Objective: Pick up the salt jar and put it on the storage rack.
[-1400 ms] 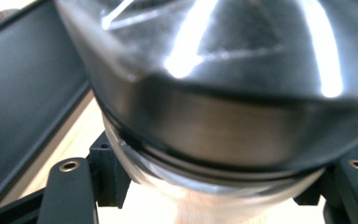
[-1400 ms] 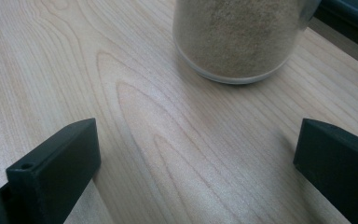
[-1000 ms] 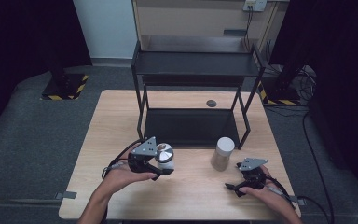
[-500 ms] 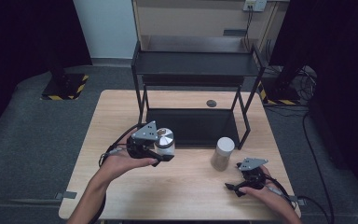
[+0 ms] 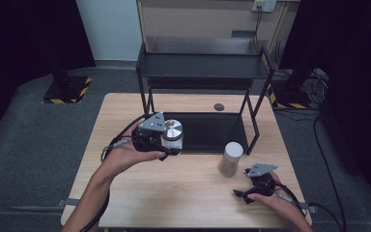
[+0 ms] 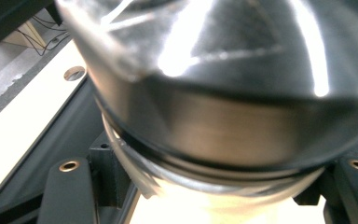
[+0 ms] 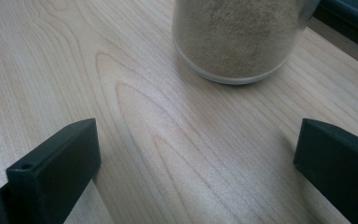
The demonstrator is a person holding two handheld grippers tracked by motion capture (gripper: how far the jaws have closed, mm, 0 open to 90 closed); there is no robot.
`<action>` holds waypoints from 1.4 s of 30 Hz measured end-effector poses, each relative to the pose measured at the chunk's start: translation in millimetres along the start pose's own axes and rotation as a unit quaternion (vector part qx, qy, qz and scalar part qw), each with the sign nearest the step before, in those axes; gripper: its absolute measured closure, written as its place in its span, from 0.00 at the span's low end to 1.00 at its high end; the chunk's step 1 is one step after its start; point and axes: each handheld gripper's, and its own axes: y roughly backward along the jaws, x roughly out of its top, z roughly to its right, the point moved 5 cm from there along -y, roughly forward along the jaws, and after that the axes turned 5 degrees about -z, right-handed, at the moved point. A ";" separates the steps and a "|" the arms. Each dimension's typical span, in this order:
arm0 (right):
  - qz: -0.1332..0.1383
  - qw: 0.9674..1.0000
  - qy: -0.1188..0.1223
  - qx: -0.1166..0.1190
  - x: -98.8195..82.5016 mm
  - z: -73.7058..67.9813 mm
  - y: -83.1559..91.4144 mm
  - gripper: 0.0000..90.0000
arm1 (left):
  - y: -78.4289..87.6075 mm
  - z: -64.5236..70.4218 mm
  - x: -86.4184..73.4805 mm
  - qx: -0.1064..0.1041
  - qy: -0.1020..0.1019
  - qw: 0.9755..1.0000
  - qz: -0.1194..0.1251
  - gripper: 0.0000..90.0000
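Lifted since a second ago, the left hand-held gripper (image 5: 170, 140) has carried its jar (image 5: 173, 135) up off the bench (image 5: 125, 193) toward the black rack's (image 5: 203, 72) lower tray at 12 o'clock — the right one has stayed put. Largest first: the bench bears the rack at its far side. From the bench's centre, the held metal-lidded jar is at 10 o'clock, clamped in closed jaws. A second jar (image 5: 231, 159) of sandy grains stands at 4 o'clock. Beside it, the right hand-held gripper (image 5: 244, 194) rests with jaws spread wide — empty.
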 end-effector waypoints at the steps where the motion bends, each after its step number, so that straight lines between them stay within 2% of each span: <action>1: 0.000 1.000 0.000 0.000 0.0 0.0 0.0 0.01 | 1.1 -1.3 1.7 0.001 0.000 1.000 0.000 0.33; 7: 0.000 1.000 0.000 0.000 0.0 0.0 0.0 0.01 | 6.3 -7.3 13.8 0.001 -0.003 1.000 0.007 0.33; 13: 0.000 1.000 0.000 0.000 0.0 0.0 0.0 0.01 | 7.0 -15.1 28.5 0.001 -0.006 1.000 0.001 0.33; 24: 0.000 1.000 0.000 0.000 0.0 0.0 0.0 0.01 | 6.5 -28.8 43.5 0.007 0.004 1.000 0.004 0.33; 42: 0.000 1.000 0.000 0.000 0.0 0.0 0.0 0.01 | 23.9 -48.5 68.3 0.011 0.004 1.000 0.013 0.33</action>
